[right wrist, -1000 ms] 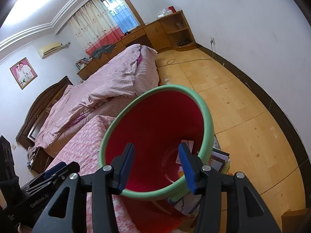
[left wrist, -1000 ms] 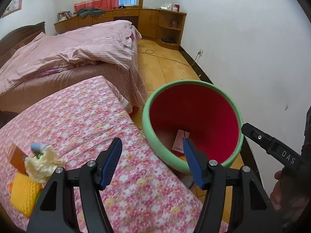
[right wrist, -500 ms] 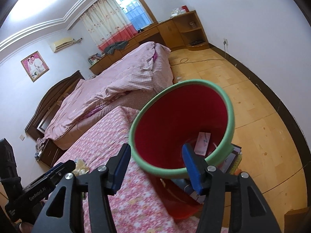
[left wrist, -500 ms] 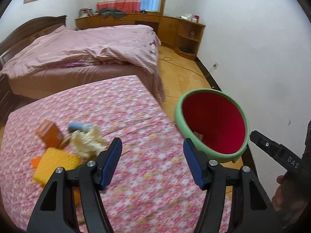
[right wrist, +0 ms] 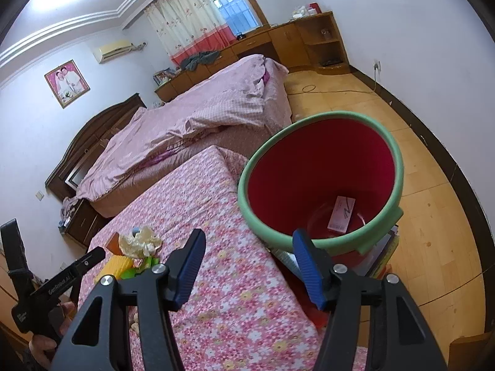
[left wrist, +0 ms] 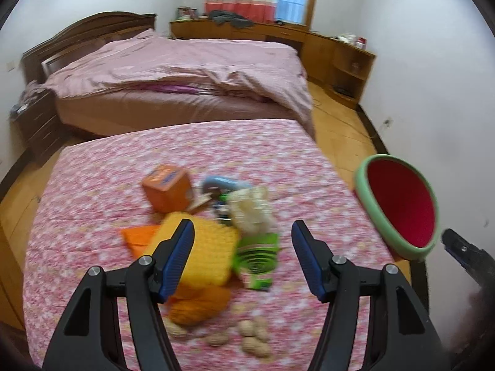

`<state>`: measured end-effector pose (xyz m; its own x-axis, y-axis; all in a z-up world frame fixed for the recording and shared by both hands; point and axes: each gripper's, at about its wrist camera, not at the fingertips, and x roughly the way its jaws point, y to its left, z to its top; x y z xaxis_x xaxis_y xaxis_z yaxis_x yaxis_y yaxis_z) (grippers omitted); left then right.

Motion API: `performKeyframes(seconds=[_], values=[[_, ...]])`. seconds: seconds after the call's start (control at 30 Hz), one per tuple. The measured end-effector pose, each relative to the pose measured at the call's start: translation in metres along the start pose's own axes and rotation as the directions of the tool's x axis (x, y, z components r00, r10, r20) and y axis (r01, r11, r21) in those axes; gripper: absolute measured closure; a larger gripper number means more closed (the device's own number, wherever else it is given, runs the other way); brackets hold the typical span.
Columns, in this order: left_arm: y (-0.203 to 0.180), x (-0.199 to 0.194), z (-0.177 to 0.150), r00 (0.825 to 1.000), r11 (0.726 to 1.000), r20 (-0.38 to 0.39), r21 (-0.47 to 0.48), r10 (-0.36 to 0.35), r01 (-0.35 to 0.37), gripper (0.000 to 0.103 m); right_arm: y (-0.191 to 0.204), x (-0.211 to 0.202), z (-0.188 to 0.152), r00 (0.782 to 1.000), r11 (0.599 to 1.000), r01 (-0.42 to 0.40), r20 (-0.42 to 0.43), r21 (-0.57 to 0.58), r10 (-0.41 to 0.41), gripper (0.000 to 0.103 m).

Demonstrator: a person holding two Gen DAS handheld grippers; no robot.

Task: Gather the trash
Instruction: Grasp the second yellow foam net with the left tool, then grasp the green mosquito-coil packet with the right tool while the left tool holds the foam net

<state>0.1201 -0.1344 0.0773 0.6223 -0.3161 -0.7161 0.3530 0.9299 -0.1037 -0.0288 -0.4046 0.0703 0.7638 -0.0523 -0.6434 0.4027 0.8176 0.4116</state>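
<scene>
Two grippers stand open and hold nothing. The left gripper (left wrist: 243, 255) hangs over a pile of trash (left wrist: 213, 235) on the flowered cloth (left wrist: 92, 185); its jaws are wide apart. The right gripper (right wrist: 247, 267) has just been opening its jaws, with nothing between them. The red bin (right wrist: 321, 179) with a green rim stands just beside the cloth's right edge, with a paper slip (right wrist: 342, 213) inside.

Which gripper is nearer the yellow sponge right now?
Left. The left gripper hangs open right over the yellow sponge; the right gripper is over by the red bin.
</scene>
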Motion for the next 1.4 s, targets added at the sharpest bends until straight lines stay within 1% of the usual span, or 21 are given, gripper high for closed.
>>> performKeyframes(seconds=[0.1, 0.2, 0.37, 0.53, 0.77, 0.83, 0.9, 0.93, 1.0, 1.03, 1.1, 1.2, 1.3, 1.4], values=[[0.018, 0.009, -0.003, 0.999, 0.999, -0.014, -0.013, 0.047, -0.048, 0.038, 0.004, 0.004, -0.004, 1.0, 1.0, 0.001, -0.014, -0.005, -0.002, 0.041], [0.032, 0.019, -0.005, 0.996, 0.996, -0.035, -0.035, 0.077, -0.078, 0.038, 0.008, 0.008, -0.007, 1.0, 1.0, 0.006, -0.029, -0.01, -0.006, 0.04], [0.047, 0.03, -0.011, 0.993, 0.995, -0.075, -0.035, 0.094, -0.097, 0.038, 0.012, 0.015, -0.013, 0.998, 1.0, 0.011, -0.054, -0.013, -0.012, 0.04], [0.056, 0.045, -0.019, 0.983, 0.99, -0.13, -0.036, 0.129, -0.134, 0.038, 0.016, 0.022, -0.017, 0.997, 1.0, 0.018, -0.078, -0.02, -0.02, 0.039], [0.071, 0.056, -0.024, 0.981, 0.989, -0.159, -0.088, 0.106, -0.121, 0.038, 0.022, 0.029, -0.021, 0.995, 0.999, 0.023, -0.098, -0.033, -0.026, 0.039], [0.074, 0.062, -0.024, 0.98, 0.989, -0.18, -0.109, 0.08, -0.1, 0.038, 0.023, 0.031, -0.022, 0.994, 0.999, 0.023, -0.107, -0.037, -0.026, 0.039], [0.076, 0.063, -0.026, 0.982, 0.988, -0.183, -0.13, 0.054, -0.079, 0.038, 0.026, 0.034, -0.024, 0.993, 0.999, 0.019, -0.118, -0.043, -0.024, 0.039], [0.076, 0.063, -0.027, 0.983, 0.989, -0.181, -0.134, 0.041, -0.065, 0.04, 0.028, 0.035, -0.025, 0.992, 0.999, 0.018, -0.121, -0.047, -0.024, 0.039], [0.077, 0.063, -0.029, 0.985, 0.988, -0.172, -0.15, 0.009, -0.036, 0.051, 0.032, 0.037, -0.027, 0.991, 0.998, 0.014, -0.13, -0.055, -0.021, 0.039], [0.077, 0.062, -0.03, 0.986, 0.987, -0.168, -0.156, -0.002, -0.025, 0.054, 0.032, 0.037, -0.027, 0.991, 0.998, 0.012, -0.133, -0.058, -0.019, 0.039], [0.075, 0.06, -0.031, 0.988, 0.987, -0.156, -0.161, -0.017, -0.008, 0.068, 0.036, 0.039, -0.029, 0.99, 0.998, 0.007, -0.142, -0.069, -0.017, 0.039], [0.075, 0.054, -0.033, 0.99, 0.985, -0.136, -0.171, -0.042, 0.019, 0.079, 0.042, 0.043, -0.034, 0.988, 0.997, -0.003, -0.157, -0.083, -0.01, 0.039], [0.076, 0.042, -0.033, 0.991, 0.98, -0.109, -0.191, -0.077, 0.055, 0.084, 0.047, 0.046, -0.038, 0.985, 0.996, -0.01, -0.171, -0.093, -0.006, 0.039], [0.078, 0.027, -0.033, 0.993, 0.975, -0.071, -0.205, -0.099, 0.083, 0.085, 0.052, 0.049, -0.042, 0.983, 0.994, -0.016, -0.181, -0.108, -0.004, 0.039]])
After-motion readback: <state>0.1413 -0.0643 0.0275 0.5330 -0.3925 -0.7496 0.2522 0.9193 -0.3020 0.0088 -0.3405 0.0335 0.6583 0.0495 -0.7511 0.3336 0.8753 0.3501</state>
